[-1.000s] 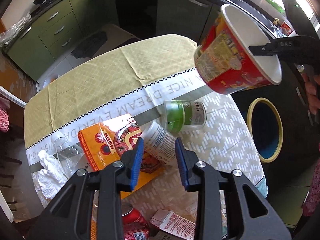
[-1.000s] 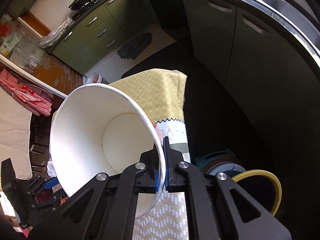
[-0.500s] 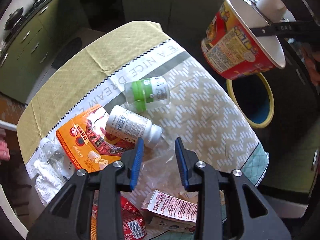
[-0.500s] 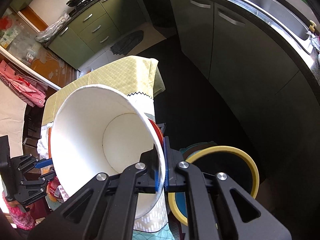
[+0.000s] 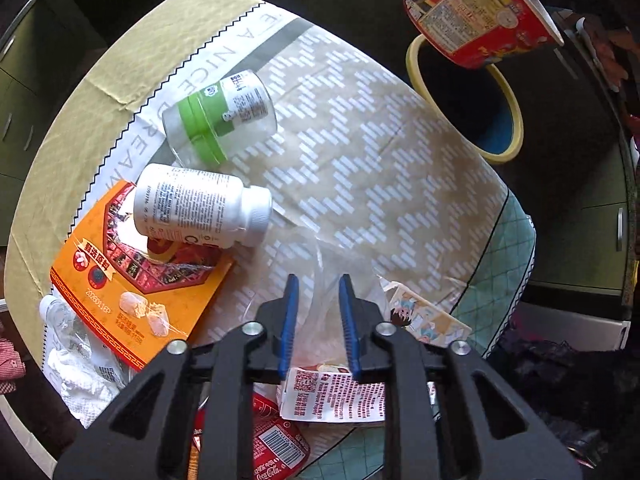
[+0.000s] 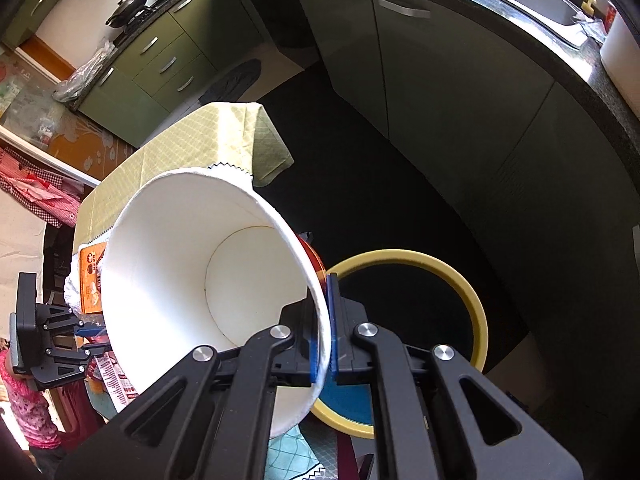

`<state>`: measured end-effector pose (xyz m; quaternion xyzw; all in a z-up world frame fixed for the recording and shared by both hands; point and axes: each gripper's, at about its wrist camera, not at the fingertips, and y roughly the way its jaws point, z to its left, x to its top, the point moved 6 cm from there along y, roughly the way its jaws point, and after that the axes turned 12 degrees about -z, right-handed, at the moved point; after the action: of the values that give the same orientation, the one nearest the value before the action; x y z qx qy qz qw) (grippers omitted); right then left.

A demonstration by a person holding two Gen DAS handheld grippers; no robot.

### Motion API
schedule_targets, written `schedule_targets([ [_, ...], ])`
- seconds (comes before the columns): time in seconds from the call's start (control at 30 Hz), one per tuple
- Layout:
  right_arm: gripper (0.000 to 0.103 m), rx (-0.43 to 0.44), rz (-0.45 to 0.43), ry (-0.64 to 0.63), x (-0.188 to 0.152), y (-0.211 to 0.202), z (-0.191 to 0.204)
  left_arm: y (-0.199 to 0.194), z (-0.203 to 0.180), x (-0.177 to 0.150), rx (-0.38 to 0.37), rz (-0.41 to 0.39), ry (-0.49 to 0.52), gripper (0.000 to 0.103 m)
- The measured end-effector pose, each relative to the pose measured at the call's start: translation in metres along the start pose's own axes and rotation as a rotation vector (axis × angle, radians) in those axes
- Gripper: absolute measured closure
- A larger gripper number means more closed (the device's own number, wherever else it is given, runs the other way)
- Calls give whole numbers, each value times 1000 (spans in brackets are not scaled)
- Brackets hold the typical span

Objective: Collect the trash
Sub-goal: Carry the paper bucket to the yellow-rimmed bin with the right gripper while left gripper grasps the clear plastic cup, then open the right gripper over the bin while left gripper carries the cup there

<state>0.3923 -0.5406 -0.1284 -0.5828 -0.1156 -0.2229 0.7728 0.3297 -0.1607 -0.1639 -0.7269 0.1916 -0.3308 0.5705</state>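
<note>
My left gripper point(image 5: 317, 292) points straight down at the table, and its jaws are closing on a clear plastic bag point(image 5: 328, 272) whose crumpled film sits bunched between the blue pads. My right gripper point(image 6: 326, 300) is shut on the rim of an empty red-and-white noodle cup point(image 6: 200, 280). The cup hangs tilted just above the yellow-rimmed bin point(image 6: 440, 268) beside the table. From the left wrist view the cup point(image 5: 480, 12) hovers over the bin's rim point(image 5: 516, 120). The left gripper point(image 6: 94, 340) also shows at the left edge of the right wrist view.
On the tablecloth point(image 5: 360, 140) lie a green-lidded jar point(image 5: 220, 120), a white pill bottle point(image 5: 200, 208), an orange box point(image 5: 132, 292), a red cola can point(image 5: 276, 440), printed cartons point(image 5: 332, 392), a clear bottle point(image 5: 64, 320) and white tissue point(image 5: 80, 384). Green kitchen cabinets point(image 6: 168, 60) stand behind.
The left gripper sank toward the table's near edge over the clear bag, rolled, and its jaws narrowed. The right gripper carried the cup sideways from beside the table to above the bin.
</note>
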Motion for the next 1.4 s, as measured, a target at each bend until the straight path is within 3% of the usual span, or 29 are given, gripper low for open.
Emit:
schedule_targets([
  [0.07,98,-19,11,23,-6,4,-17,0,-1,-1,5,-1,-3,98],
  [0.4,98,-163,93,104,-57,51,-97,-36,-2,6,75,-118,-43,98],
  [0.63,95,-186,137,153,-85,88,-129,-56,-34,29,85,-180,-1,98],
  [0.67,93,-180,138,166,-87,93,-132,-59,-42,34,82,-186,15,98],
  [0.77,73,-185,138,180,-90,108,-146,-59,-71,54,76,-195,66,98],
  [0.8,73,-189,131,180,-91,107,-150,-59,-79,62,75,-198,81,98],
  [0.9,74,-174,79,189,-90,93,-160,-57,-105,84,74,-208,118,98],
  [1.1,76,-182,-52,181,-89,21,-179,-32,-169,137,61,-223,227,98],
  [1.4,76,-214,-93,176,-132,-47,-208,63,-245,199,83,-190,317,98],
])
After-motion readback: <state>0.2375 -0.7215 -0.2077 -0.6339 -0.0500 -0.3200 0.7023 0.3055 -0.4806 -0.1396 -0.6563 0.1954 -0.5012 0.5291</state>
